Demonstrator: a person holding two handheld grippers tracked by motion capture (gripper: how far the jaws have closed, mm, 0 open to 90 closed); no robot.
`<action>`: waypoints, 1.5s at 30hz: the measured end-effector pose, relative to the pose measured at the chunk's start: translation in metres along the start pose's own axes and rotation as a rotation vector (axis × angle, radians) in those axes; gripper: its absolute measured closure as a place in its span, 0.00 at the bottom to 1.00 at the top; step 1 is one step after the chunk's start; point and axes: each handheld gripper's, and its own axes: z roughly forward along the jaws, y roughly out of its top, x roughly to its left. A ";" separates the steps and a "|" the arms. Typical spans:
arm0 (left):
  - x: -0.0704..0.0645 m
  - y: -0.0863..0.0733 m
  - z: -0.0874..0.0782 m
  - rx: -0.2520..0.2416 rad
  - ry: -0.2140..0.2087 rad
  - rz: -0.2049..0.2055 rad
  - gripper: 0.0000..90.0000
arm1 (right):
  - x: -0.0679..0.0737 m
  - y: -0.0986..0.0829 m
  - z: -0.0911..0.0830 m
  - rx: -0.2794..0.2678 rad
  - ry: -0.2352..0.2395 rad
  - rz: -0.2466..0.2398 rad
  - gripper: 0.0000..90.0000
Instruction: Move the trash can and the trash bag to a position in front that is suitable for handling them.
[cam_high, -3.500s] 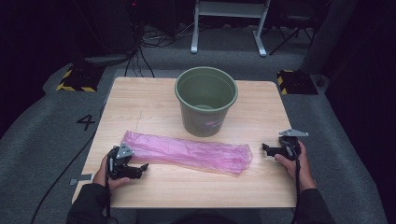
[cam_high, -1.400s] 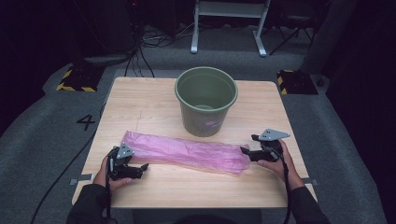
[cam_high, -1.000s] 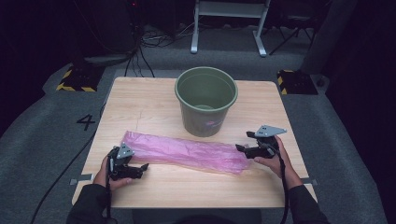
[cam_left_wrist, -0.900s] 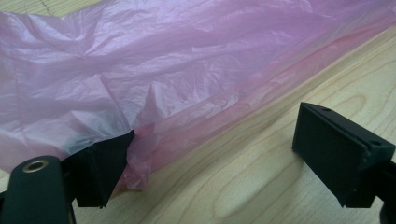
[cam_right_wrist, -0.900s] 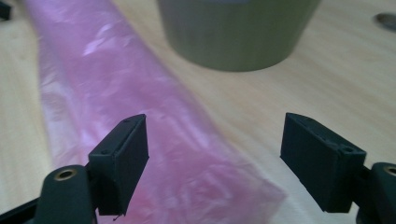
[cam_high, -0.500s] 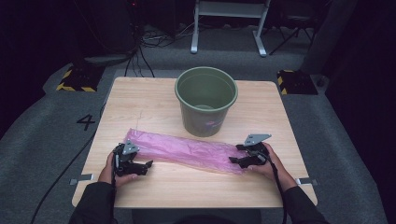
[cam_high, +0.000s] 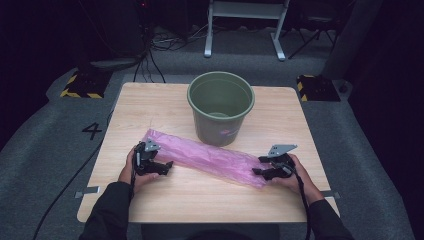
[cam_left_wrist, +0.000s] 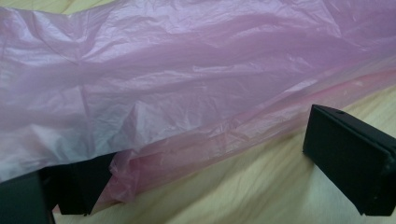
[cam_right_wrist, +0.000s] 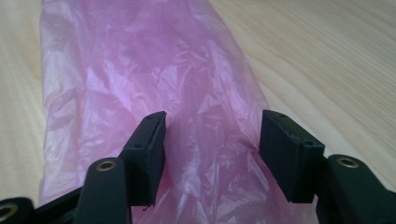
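Table (cam_high: 210, 197): pale wood under both grippers.
Bag (cam_high: 210, 156): thin pink film, limp, slippery, weightless.
Left gripper (cam_left_wrist: 224, 154): jaws spread astride its edge.
Right gripper (cam_right_wrist: 212, 154): spread; I'd pinch between them.

The person is wearing dark long sleeves (cam_high: 107, 212); each black gripper (cam_high: 164, 167) is carrying a grey three-cornered plate (cam_high: 281, 149) and trailing a black cable (cam_high: 303, 200).

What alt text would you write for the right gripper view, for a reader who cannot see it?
The right gripper holds its two black jaws open over the end of a crinkled pink plastic bag, with the film lying between them. The bag stretches away across a light wooden table.
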 end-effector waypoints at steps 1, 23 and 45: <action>-0.001 0.002 0.002 -0.001 -0.003 0.008 0.07 | -0.003 -0.001 -0.001 -0.003 -0.007 0.008 0.48; -0.024 0.038 0.008 -0.070 0.012 0.037 0.23 | 0.008 -0.010 -0.020 0.061 0.145 -0.113 0.53; -0.075 0.046 -0.003 -0.108 -0.082 0.165 0.26 | 0.009 -0.007 -0.013 0.043 0.117 -0.078 0.51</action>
